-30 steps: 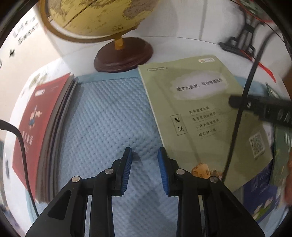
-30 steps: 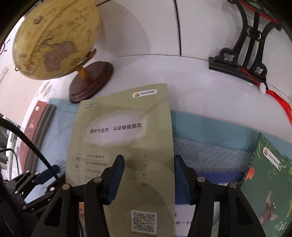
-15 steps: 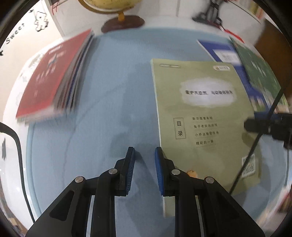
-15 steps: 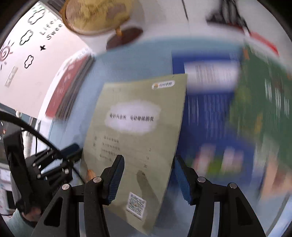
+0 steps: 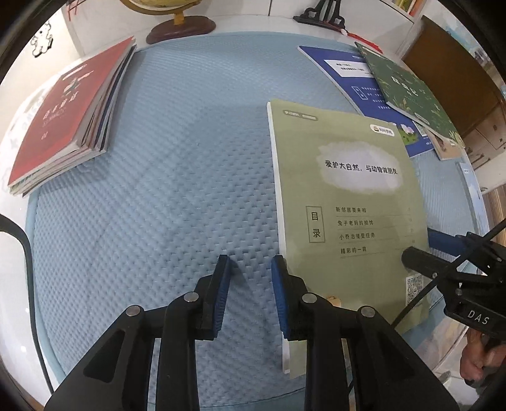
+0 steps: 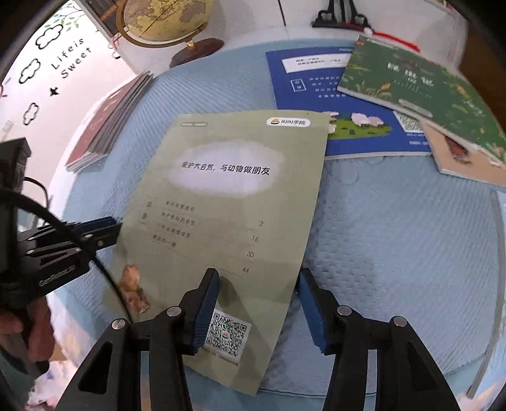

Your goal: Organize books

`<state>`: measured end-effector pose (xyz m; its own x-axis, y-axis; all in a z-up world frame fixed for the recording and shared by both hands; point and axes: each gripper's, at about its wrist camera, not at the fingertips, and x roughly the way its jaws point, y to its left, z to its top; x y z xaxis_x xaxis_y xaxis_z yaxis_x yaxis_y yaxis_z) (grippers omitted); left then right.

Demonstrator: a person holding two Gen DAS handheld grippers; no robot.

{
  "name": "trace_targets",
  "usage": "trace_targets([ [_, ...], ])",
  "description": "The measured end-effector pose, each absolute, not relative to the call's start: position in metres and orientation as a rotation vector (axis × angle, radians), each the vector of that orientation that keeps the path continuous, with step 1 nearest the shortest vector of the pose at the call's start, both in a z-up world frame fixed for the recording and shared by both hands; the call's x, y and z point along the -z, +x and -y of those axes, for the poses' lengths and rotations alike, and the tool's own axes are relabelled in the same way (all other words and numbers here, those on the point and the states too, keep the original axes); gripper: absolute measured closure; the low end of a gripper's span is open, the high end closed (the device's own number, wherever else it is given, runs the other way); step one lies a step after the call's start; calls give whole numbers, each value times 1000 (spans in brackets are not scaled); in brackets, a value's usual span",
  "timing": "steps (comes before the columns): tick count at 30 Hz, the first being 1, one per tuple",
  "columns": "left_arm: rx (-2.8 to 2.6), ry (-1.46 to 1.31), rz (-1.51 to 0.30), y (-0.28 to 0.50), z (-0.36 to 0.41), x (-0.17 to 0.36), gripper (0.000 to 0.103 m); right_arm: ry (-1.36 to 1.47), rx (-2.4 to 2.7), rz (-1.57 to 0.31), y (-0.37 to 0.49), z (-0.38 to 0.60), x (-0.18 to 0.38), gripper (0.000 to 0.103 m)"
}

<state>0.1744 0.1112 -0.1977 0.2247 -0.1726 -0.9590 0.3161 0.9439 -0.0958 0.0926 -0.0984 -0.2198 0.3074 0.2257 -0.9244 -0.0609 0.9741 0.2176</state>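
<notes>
Both grippers hang over a pale green book lying on a blue quilted mat.

In the left wrist view the green book (image 5: 348,202) fills the right half of the frame, its spine edge just beside the right pad of the left gripper (image 5: 249,262). That gripper's jaws are opening, a narrow gap with only bare mat (image 5: 158,189) between them. In the right wrist view the right gripper (image 6: 257,278) straddles the book's lower right corner, its jaws wider and closing, the pads not visibly pressing on the cover. A stack of books with a red cover (image 5: 60,117) sits at the upper left of the left wrist view; a blue book (image 6: 316,95) and a dark green book (image 6: 420,88) overlap at upper right, touching. A globe (image 6: 164,19) stands at the top.
</notes>
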Motion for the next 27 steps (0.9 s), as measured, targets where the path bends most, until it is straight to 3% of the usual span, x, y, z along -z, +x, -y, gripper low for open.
trace_targets([
  [8,358,176,-1246,162,-114,195,85,434,-264,-1198,83,117,199,52],
  [13,421,91,-1267,164,-130,194,85,800,-496,-1065,80,130,171,52],
  [27,361,-255,-1176,156,-248,146,83,635,-665,-970,115,36,105,53],
])
